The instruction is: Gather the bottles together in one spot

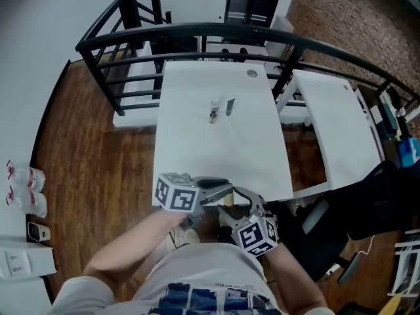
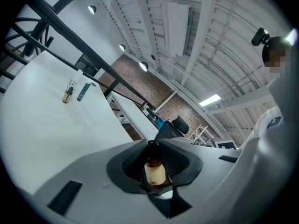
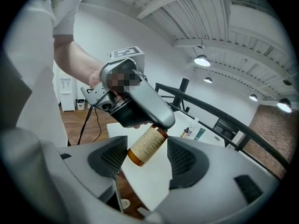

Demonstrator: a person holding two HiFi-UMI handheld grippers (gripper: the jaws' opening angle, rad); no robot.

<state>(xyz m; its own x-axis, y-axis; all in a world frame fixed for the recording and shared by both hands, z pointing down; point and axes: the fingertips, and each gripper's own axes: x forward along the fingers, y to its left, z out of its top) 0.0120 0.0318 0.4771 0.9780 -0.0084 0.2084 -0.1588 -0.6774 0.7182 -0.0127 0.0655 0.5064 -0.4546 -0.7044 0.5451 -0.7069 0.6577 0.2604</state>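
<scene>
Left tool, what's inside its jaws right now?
A small amber bottle with a cream label and dark cap, clamped upright in the left tool. The bottle's base is covered by the tool's own body, so nothing below the label can be seen.

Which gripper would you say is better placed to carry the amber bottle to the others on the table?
Left: the left gripper is shut on the amber bottle, while the right gripper has its jaws open around it without gripping.
</scene>
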